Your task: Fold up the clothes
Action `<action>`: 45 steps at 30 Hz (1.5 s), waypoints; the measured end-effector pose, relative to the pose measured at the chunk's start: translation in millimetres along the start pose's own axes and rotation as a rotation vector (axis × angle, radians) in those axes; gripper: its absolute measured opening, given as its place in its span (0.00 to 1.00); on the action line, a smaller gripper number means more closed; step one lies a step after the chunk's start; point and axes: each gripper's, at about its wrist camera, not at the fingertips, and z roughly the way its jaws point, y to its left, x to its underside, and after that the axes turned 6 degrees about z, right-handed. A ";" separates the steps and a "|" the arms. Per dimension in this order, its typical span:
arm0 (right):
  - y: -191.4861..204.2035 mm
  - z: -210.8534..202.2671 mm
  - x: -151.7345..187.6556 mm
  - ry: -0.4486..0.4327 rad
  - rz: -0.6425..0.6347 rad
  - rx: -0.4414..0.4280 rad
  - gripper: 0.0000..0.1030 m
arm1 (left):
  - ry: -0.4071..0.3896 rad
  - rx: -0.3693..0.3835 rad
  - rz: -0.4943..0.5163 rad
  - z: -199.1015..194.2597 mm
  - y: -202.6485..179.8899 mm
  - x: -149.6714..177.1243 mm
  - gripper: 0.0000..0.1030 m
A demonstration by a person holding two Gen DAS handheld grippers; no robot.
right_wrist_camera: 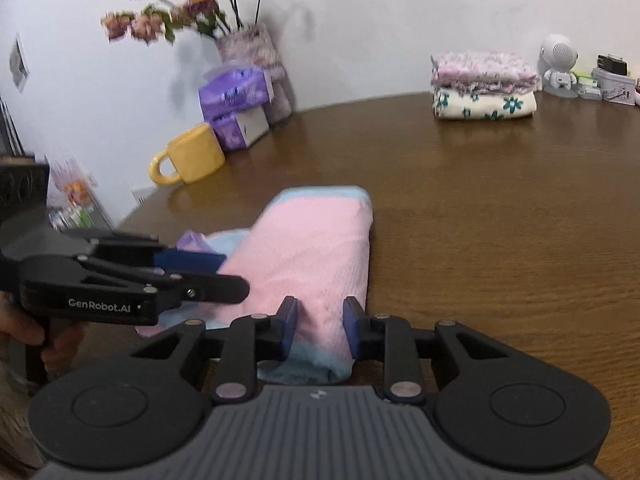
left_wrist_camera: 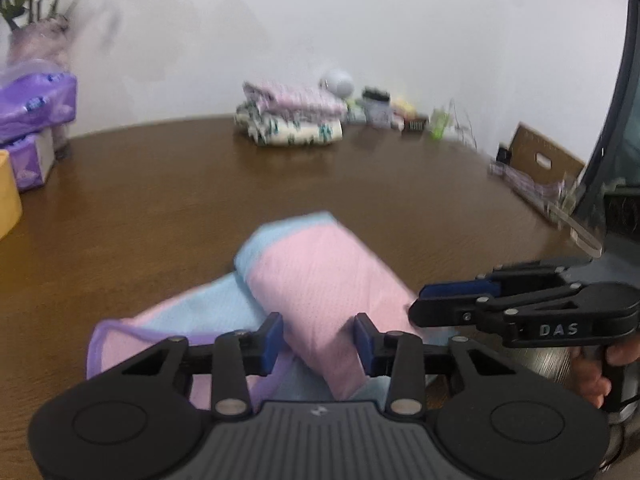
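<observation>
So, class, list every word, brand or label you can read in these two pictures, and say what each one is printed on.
"DAS": on the side of the right gripper, seen from the left wrist view.
"GenRobot.AI": on the side of the left gripper, seen from the right wrist view.
Purple tissue packs: print too blurred to read.
Small tins and boxes by the wall: labels too small to read.
</observation>
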 end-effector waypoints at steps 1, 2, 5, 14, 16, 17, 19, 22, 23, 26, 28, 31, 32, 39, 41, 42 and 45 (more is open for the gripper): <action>-1.9 -0.1 -4.3 -0.012 0.003 -0.001 0.25 | -0.019 -0.012 0.002 -1.5 -1.0 -4.5 0.35; -3.5 1.9 -10.3 -0.022 0.004 0.000 0.25 | -0.031 -0.027 0.004 -1.3 -2.9 -9.3 0.35; -4.1 12.3 -23.9 -0.030 -0.001 -0.005 0.25 | -0.011 -0.077 0.012 11.3 -7.3 -18.9 0.26; -0.1 43.5 -25.7 0.035 -0.048 -0.010 0.20 | 0.040 -0.110 -0.065 28.6 4.3 -8.7 0.21; -3.6 33.9 -25.9 0.013 -0.026 -0.030 0.21 | 0.005 -0.115 -0.078 16.0 1.5 -7.9 0.22; -5.0 27.5 -25.7 -0.002 -0.020 -0.039 0.21 | -0.010 -0.116 -0.080 8.9 -0.9 -6.6 0.28; -6.6 11.7 -22.5 -0.034 -0.028 -0.034 0.26 | -0.032 -0.116 -0.077 -3.9 -7.6 -2.3 0.40; -10.7 -6.0 -12.9 -0.042 -0.037 -0.030 0.39 | -0.048 -0.096 -0.058 -17.7 -21.5 6.3 0.46; -11.6 -8.9 -8.5 -0.031 -0.041 -0.026 0.40 | -0.046 -0.090 -0.054 -21.0 -26.0 9.3 0.48; -14.1 -17.4 4.5 0.000 -0.052 -0.016 0.43 | -0.041 -0.078 -0.033 -29.9 -39.8 19.3 0.49; -13.6 -21.9 11.9 0.006 -0.068 -0.007 0.43 | -0.040 -0.076 -0.009 -34.4 -49.3 26.5 0.51; -10.1 -24.5 20.4 0.007 -0.110 0.012 0.43 | -0.022 -0.102 0.026 -32.2 -60.5 36.3 0.52; -8.4 -23.6 22.6 0.008 -0.123 0.021 0.43 | -0.013 -0.123 0.036 -30.5 -63.1 39.2 0.52; 4.1 -11.1 26.4 0.002 -0.175 0.028 0.34 | 0.008 -0.230 0.072 -17.3 -70.0 47.9 0.29; 4.1 -8.8 26.4 -0.005 -0.153 0.029 0.22 | 0.010 -0.232 0.069 -16.0 -69.5 48.9 0.18; 2.7 -8.8 25.7 -0.013 -0.136 0.028 0.13 | 0.013 -0.237 0.071 -15.9 -69.9 49.7 0.16; 0.8 -7.9 25.4 -0.008 -0.125 0.037 0.10 | 0.025 -0.249 0.062 -14.2 -68.9 52.1 0.12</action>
